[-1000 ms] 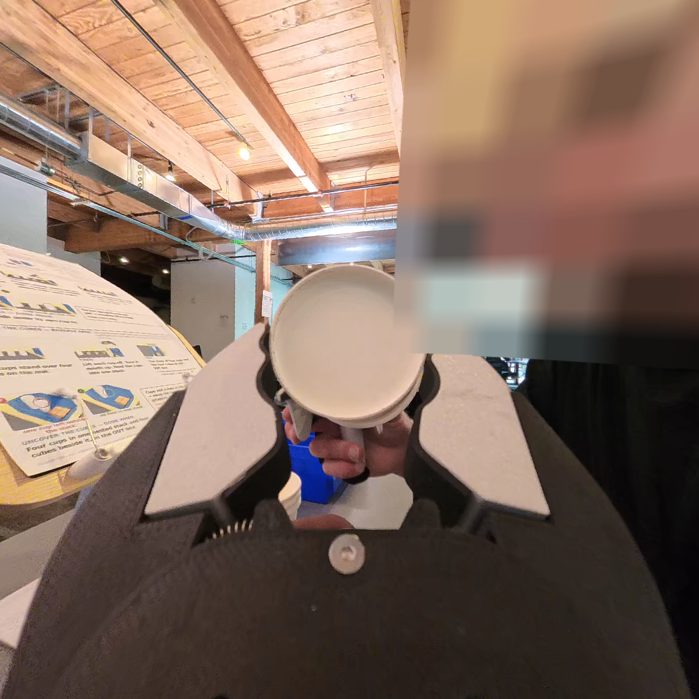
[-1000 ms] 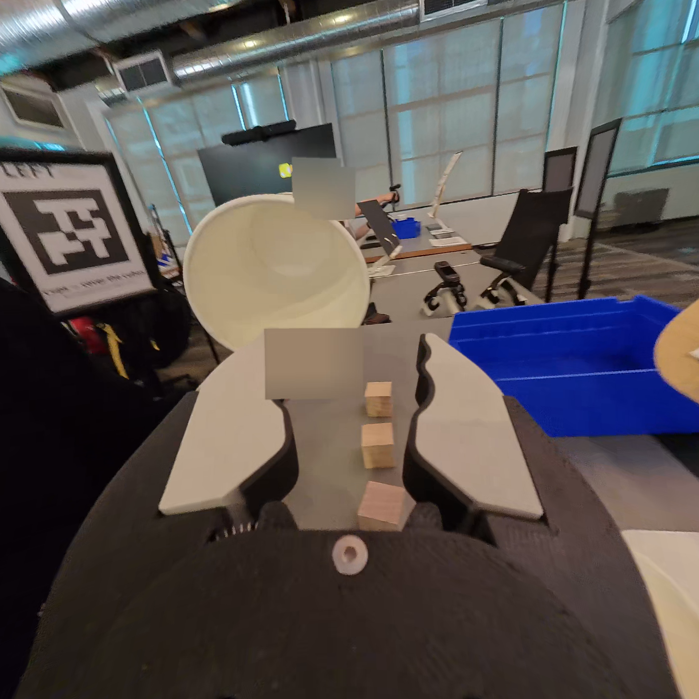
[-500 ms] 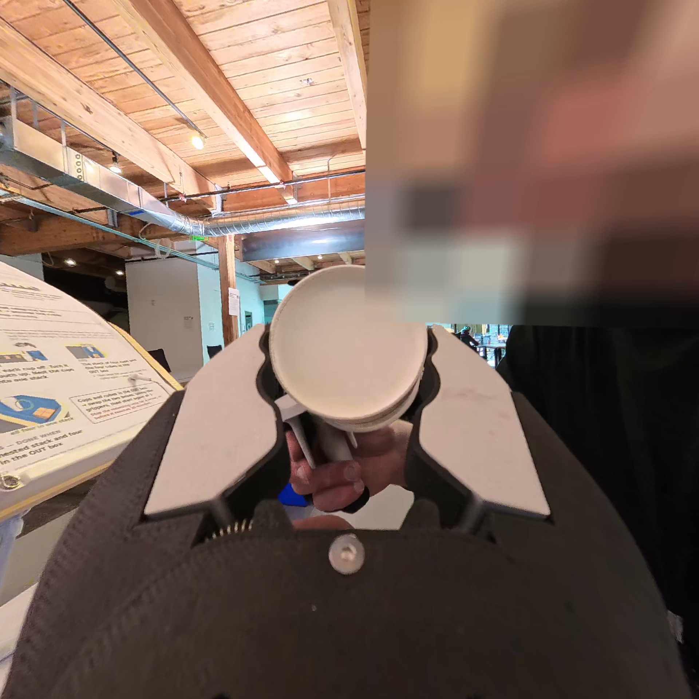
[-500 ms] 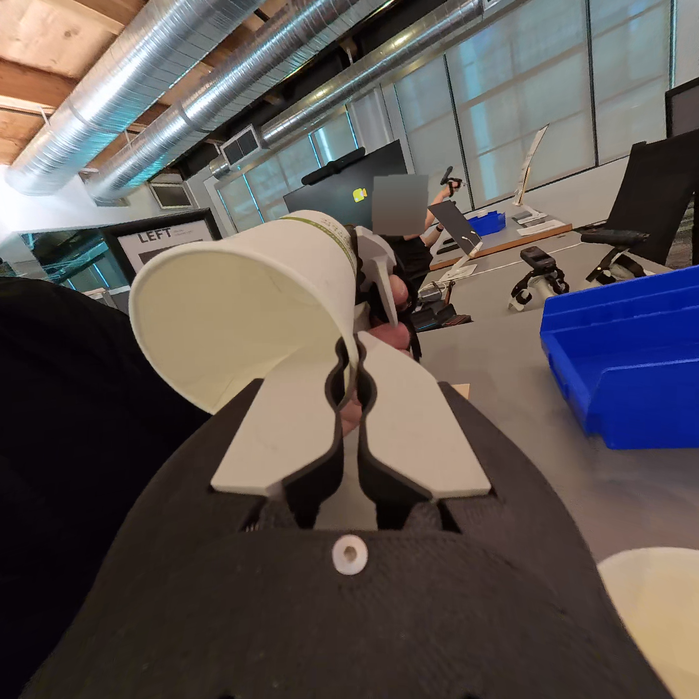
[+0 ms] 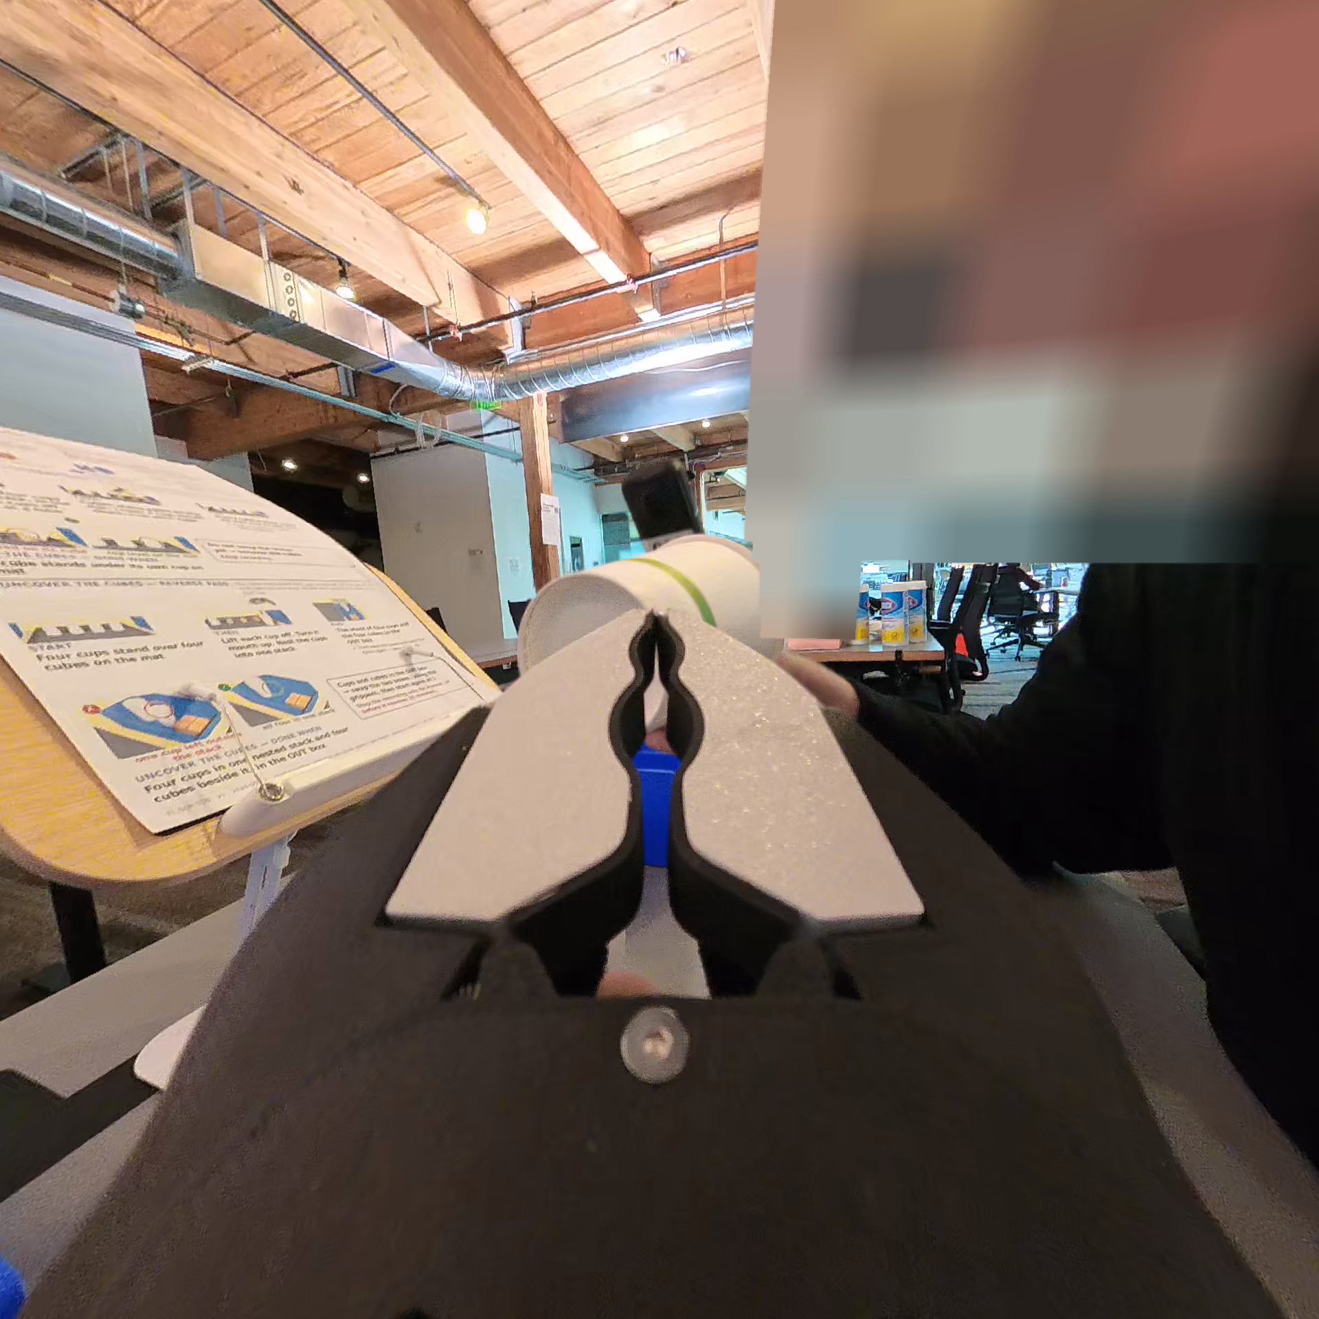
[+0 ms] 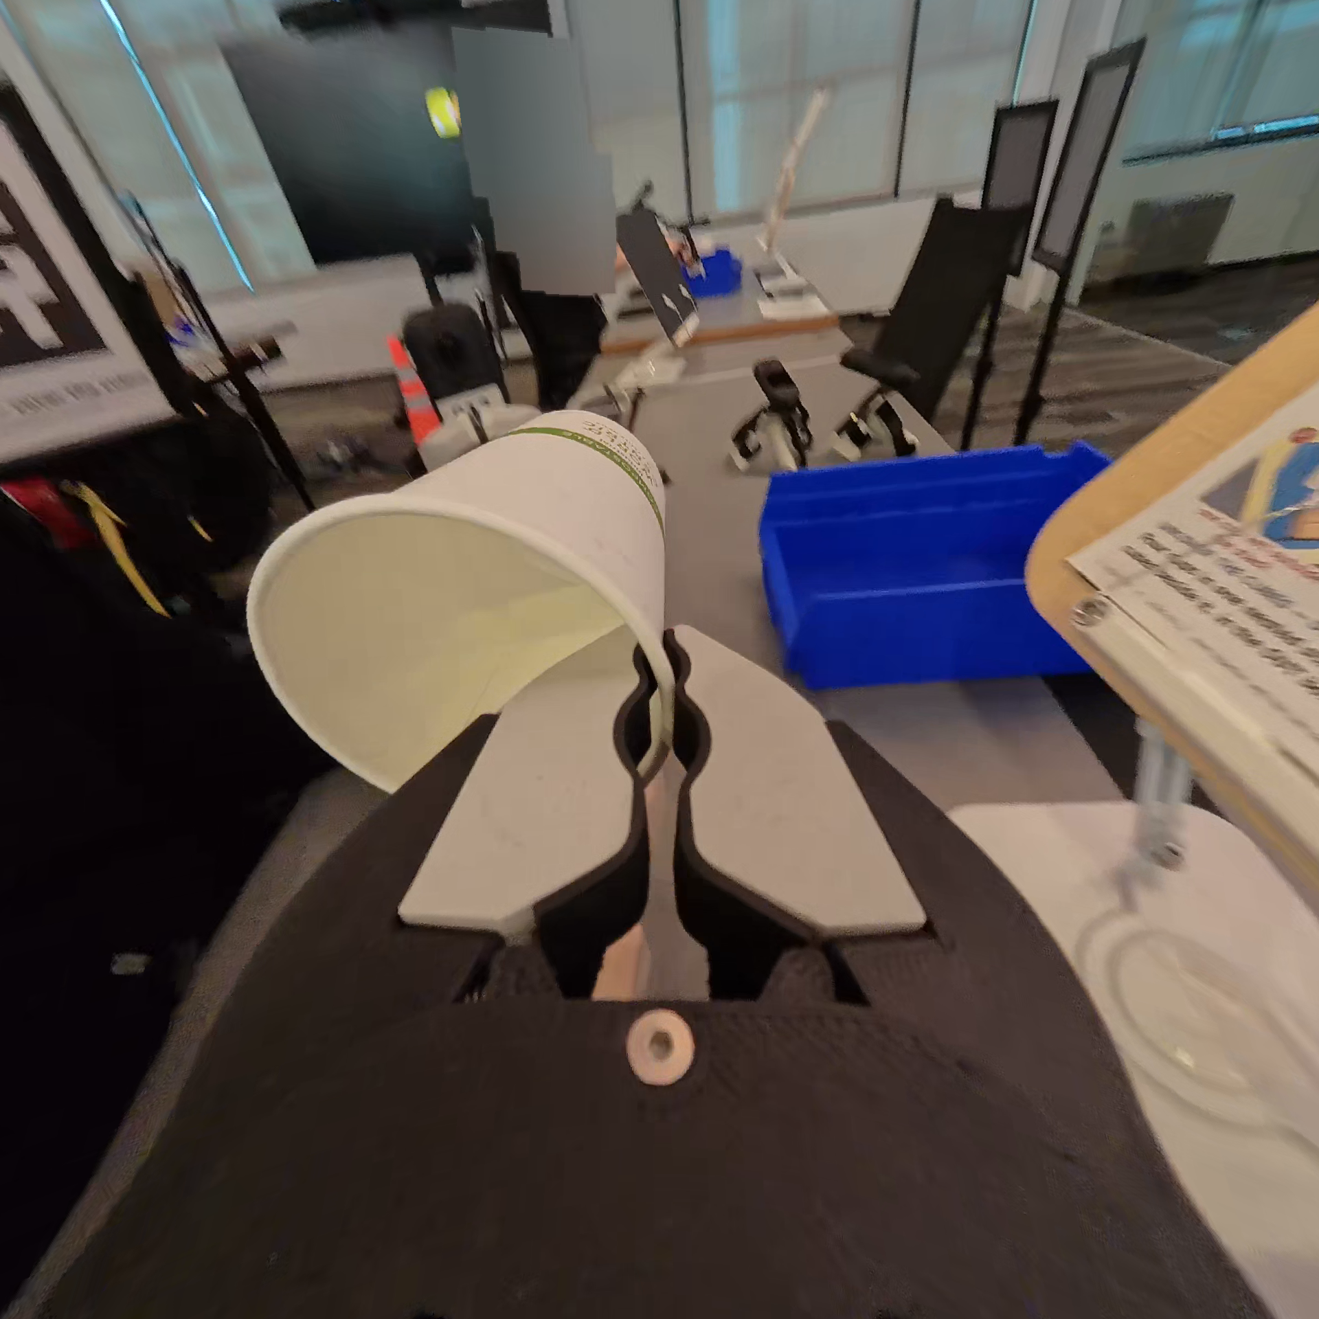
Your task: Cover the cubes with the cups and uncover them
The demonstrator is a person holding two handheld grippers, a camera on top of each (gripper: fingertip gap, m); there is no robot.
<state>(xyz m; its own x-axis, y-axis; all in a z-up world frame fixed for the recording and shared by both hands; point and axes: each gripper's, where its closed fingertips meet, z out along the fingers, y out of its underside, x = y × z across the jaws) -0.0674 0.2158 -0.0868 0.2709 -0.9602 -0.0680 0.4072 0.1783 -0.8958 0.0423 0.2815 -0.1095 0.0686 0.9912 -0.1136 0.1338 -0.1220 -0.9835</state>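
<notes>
A white paper cup (image 6: 464,585) with a green stripe lies tilted on its side in the air, its mouth toward the right wrist camera. My right gripper (image 6: 671,635) is shut on the cup's rim and holds it above the grey table (image 6: 928,735). In the left wrist view the same cup (image 5: 642,592) shows just beyond my left gripper (image 5: 653,617), which is shut with nothing between its fingers. The cubes are hidden behind the grippers; only a tan patch shows low in the gap of the right gripper's fingers.
A blue bin (image 6: 913,571) stands on the table to the right of the cup. A tilted wooden board with an instruction sheet (image 6: 1213,571) on a white stand (image 6: 1142,963) is at the right; it also shows in the left wrist view (image 5: 178,642). A person's black sleeve (image 5: 1070,749) is close.
My left gripper let go of the cup's base and shut empty. My right gripper closed on the cup's rim and now carries the cup alone, tilted lower over the table.
</notes>
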